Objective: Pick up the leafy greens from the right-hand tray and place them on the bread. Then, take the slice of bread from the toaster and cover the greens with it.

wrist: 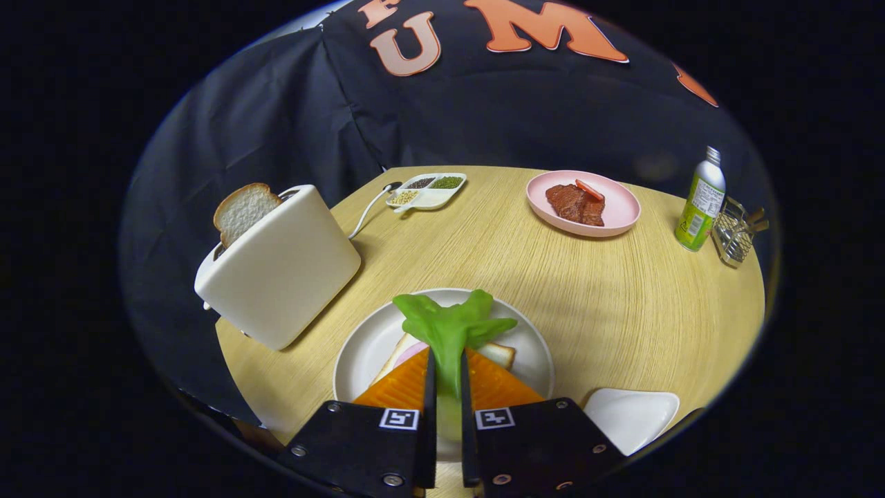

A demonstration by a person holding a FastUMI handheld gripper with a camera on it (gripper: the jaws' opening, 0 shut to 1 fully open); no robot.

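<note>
The gripper is closed to a narrow gap on the stalk of the leafy greens, both fingers pressing it, with the leaves fanning out just beyond the fingertips above the white plate. The greens look light, smooth and rubbery, probably a model vegetable; the leaves would likely flop and the stalk could slip or twist in a loose pinch, so the stalk near its base seems the right place to hold. Under them on the plate lie a slice of bread and something pink, but the fingers cover most of that stack, so how the layers sit cannot be told. The second bread slice stands upright in the toaster to the left on the tabletop; it should be light and soft, best taken by its exposed top, its lower half being hidden in the slot.
</note>
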